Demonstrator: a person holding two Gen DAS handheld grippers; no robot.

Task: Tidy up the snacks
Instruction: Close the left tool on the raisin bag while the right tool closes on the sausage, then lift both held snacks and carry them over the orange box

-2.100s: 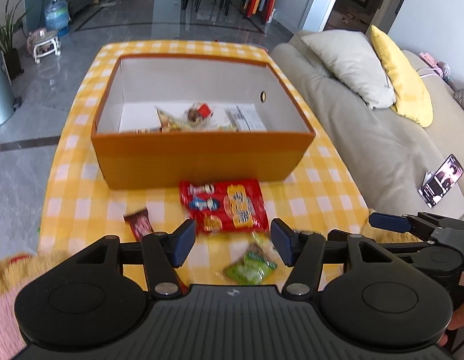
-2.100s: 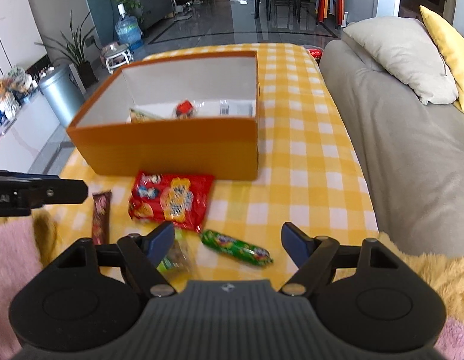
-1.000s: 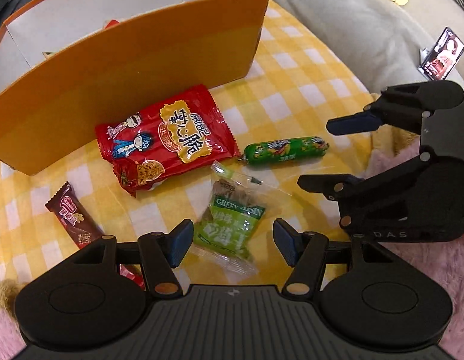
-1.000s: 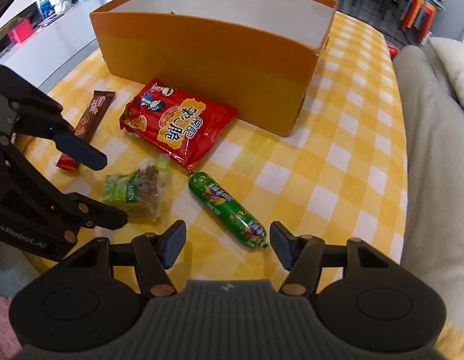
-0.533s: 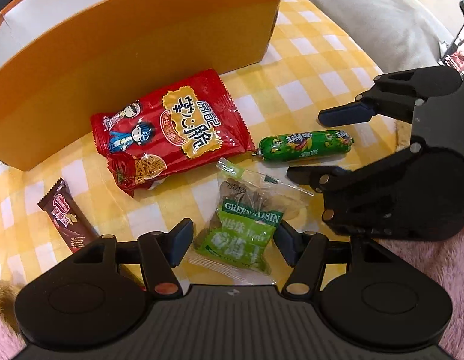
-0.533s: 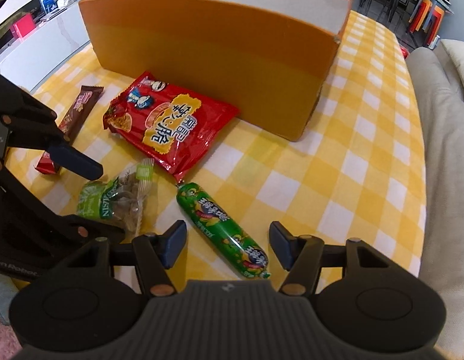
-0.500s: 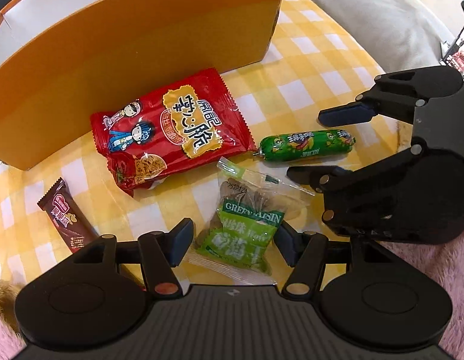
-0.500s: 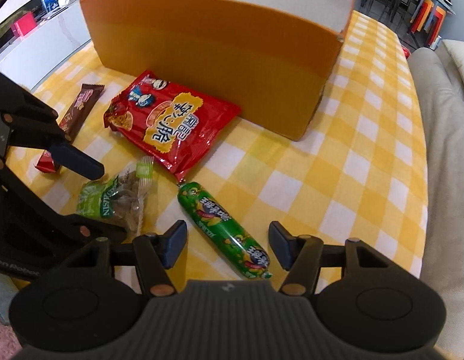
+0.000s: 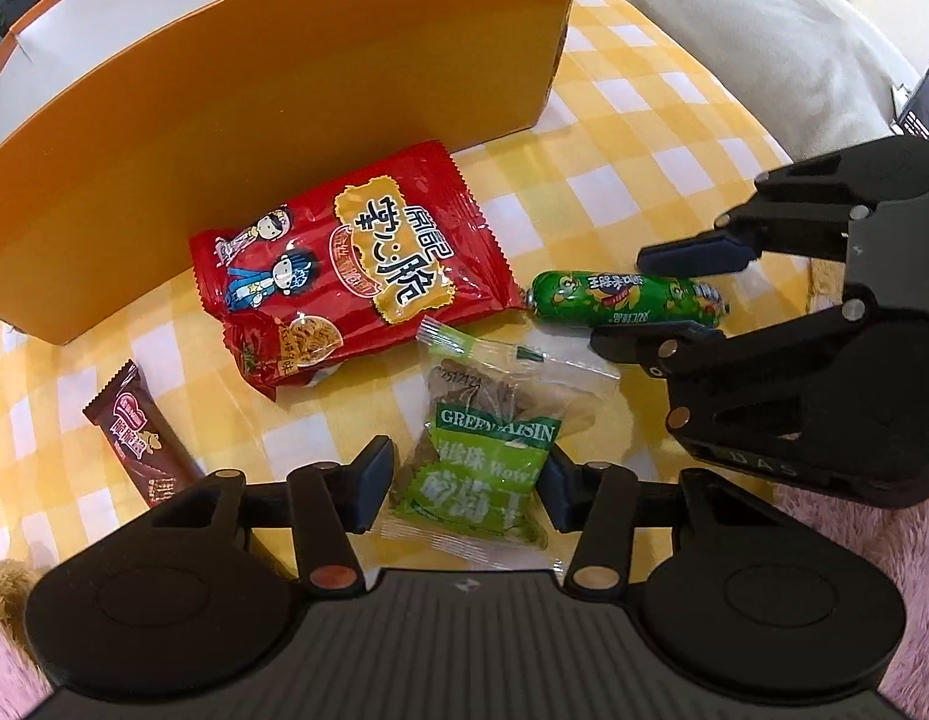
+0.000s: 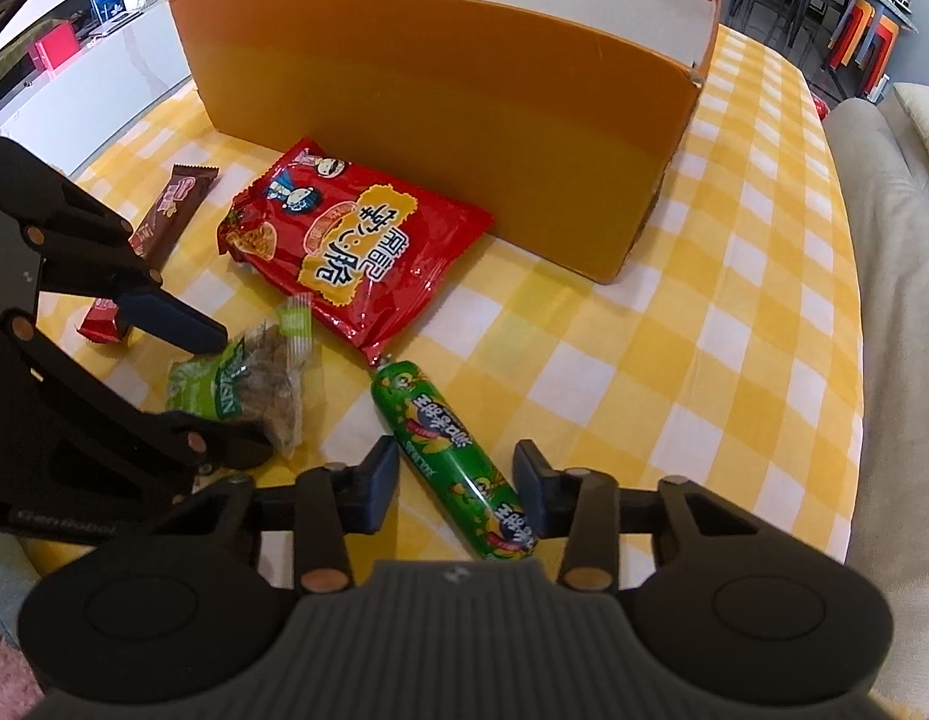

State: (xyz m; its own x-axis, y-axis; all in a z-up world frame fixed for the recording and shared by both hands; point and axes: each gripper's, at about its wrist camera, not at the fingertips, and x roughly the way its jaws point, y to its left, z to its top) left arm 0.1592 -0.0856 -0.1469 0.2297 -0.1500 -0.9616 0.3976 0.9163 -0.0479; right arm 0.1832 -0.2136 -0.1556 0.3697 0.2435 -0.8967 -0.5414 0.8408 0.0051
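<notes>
A green raisin packet (image 9: 482, 462) lies on the yellow checked tablecloth (image 10: 734, 330). My left gripper (image 9: 467, 477) is closing on it, and both pads touch its sides. To its right lies a green sausage stick (image 10: 446, 438), between the fingers of my right gripper (image 10: 458, 483). Those jaws are closing too: the right pad is at the stick, while a narrow gap shows at the left pad. A red noodle-snack bag (image 9: 344, 276) and a brown chocolate bar (image 9: 137, 438) lie in front of the orange box (image 9: 284, 120).
The box's tall front wall (image 10: 464, 120) stands just behind the snacks. A small red wrapper (image 10: 101, 321) lies beside the chocolate bar (image 10: 170, 210). A grey sofa (image 10: 896, 240) runs along the table's right edge. The two grippers sit close side by side.
Both grippers came down from over the box to the loose snacks. In the last half second both pairs of jaws narrowed, the left around the raisin packet, the right around the sausage stick.
</notes>
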